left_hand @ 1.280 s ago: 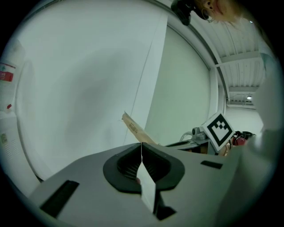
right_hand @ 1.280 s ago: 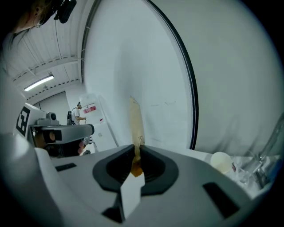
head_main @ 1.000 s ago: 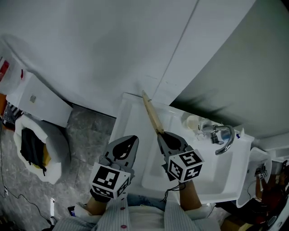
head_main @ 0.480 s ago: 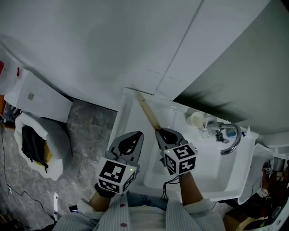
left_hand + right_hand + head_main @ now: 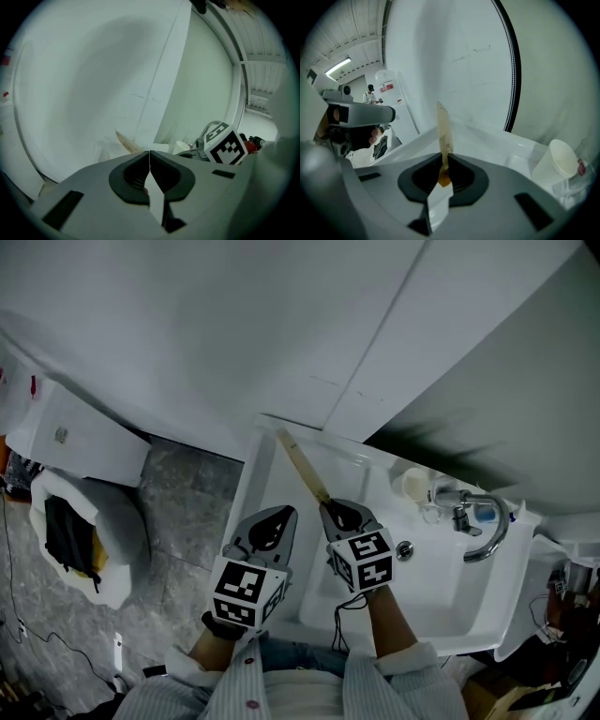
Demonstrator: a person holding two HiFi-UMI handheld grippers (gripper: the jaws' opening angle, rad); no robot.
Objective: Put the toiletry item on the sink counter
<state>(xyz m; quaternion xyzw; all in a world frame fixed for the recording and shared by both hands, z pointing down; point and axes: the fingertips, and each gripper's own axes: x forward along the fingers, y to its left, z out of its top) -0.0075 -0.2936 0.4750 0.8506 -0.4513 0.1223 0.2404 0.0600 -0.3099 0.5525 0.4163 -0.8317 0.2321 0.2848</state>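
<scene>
Over sink [image 5: 274,486], right gripper [image 5: 443,165] tight on packet [image 5: 443,127]

I see pale wall panels [image 5: 234,324] above a mottled grey floor [image 5: 178,512] — a white cistern [image 5: 80,442] stands left of the white sink [image 5: 445,601].

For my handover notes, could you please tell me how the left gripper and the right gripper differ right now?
The left gripper is shut with nothing in it; the right gripper is shut on a long tan packet. The left gripper is by the left edge of the sink; the right gripper is over its basin. Both carry a marker cube and point towards the wall.
</scene>
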